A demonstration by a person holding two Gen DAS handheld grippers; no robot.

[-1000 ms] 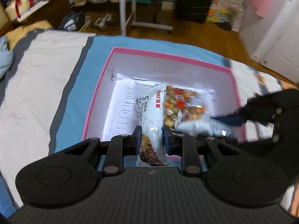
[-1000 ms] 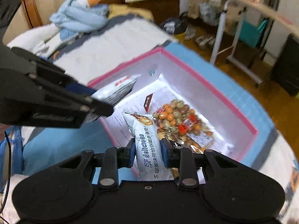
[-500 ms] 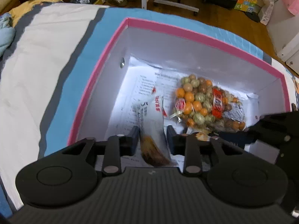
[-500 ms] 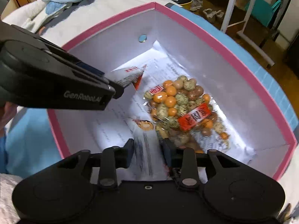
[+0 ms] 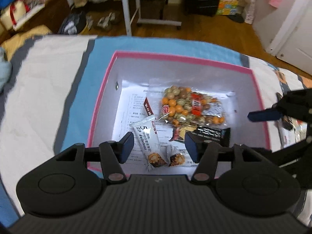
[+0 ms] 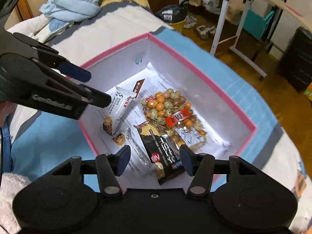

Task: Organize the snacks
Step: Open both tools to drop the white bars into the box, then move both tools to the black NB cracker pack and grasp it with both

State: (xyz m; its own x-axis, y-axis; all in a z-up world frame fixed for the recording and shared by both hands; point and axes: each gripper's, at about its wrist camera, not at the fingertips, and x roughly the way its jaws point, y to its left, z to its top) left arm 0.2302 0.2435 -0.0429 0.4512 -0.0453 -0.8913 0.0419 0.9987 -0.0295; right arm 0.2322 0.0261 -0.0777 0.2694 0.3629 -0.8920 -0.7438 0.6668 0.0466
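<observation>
A pink-rimmed white box (image 5: pixel 101 101) (image 6: pixel 197 66) sits on the bed. Inside lie a bag of orange and green coated nuts (image 5: pixel 185 105) (image 6: pixel 171 113), a white "5F delicious" snack bar (image 5: pixel 146 138) (image 6: pixel 119 105), a second white bar partly under it (image 5: pixel 175 157) (image 6: pixel 121 137), and a black snack pack (image 5: pixel 210 134) (image 6: pixel 163 150). My left gripper (image 5: pixel 159 146) is open and empty above the box's near edge, over the white bar. My right gripper (image 6: pixel 155 159) is open and empty above the black pack. Each gripper shows in the other's view.
The box rests on a blue, white and grey bedspread (image 5: pixel 48 89). A blue plush goose (image 6: pixel 72 5) lies at the bed's head. More snack packets (image 5: pixel 290 134) lie on the bed right of the box. A white rolling stand (image 5: pixel 136 5) and clutter occupy the wood floor beyond.
Both grippers opened and let go of their white snack bars, which now lie in the box. Both grippers pulled back and up from the box.
</observation>
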